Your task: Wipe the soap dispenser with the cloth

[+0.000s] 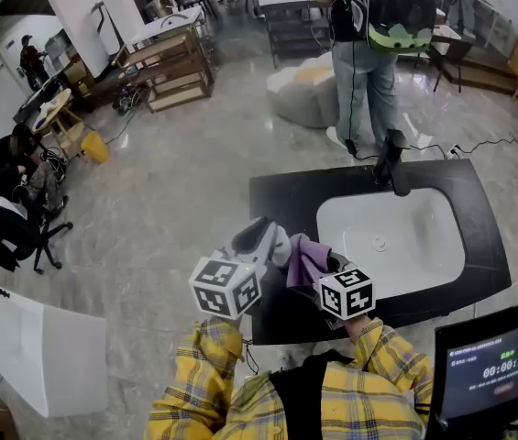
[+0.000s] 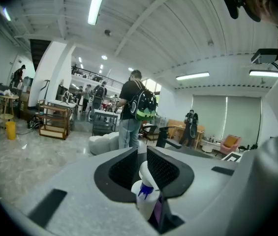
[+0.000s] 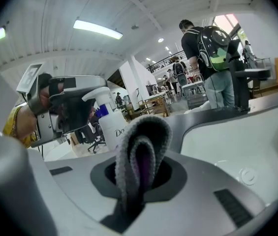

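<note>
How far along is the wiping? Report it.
Done: the left gripper is clamped on the soap dispenser and the right gripper on the cloth, both held near the sink. In hand: the cloth sits close against the soap dispenser's side. Left: the wiping itself; no wiped area shows.

The head view looks steeply down on the sink (image 1: 424,246) from its near side. Both gripper views sit low, facing far, sharing soap dispenser (image 2: 145,196) and faucet (image 2: 164,137).

The soap dispenser (image 2: 146,194) sits in my left gripper (image 2: 142,157), the cloth (image 3: 141,154) in my right gripper (image 1: 318,271); the sink (image 3: 227,141) lies beyond.
</note>
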`<move>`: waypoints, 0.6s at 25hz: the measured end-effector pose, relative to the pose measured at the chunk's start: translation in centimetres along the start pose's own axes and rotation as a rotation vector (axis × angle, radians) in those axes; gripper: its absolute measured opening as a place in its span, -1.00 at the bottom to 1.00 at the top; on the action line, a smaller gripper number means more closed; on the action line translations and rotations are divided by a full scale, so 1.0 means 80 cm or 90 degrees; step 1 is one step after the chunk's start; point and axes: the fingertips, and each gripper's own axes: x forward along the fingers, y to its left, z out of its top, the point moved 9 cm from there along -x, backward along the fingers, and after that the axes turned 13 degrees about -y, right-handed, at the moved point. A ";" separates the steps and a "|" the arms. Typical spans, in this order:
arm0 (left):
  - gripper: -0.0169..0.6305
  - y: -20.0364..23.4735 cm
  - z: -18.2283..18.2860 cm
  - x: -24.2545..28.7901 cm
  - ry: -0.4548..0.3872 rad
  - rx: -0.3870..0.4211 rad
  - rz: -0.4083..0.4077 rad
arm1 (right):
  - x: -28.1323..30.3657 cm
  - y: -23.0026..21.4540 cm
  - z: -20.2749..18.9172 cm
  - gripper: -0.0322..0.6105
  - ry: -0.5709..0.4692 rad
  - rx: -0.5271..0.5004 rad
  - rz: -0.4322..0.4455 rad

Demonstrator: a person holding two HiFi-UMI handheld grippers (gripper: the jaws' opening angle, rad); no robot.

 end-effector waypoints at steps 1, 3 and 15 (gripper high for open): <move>-0.83 -0.002 0.001 -0.002 -0.004 -0.004 0.001 | -0.002 0.000 0.003 -0.77 -0.008 0.001 -0.003; -0.52 -0.009 0.003 -0.006 -0.014 -0.005 -0.002 | -0.006 -0.001 0.008 -0.77 -0.021 0.002 -0.006; -0.45 -0.028 -0.011 -0.003 0.046 0.088 0.017 | -0.020 0.002 0.017 -0.77 -0.038 0.004 -0.005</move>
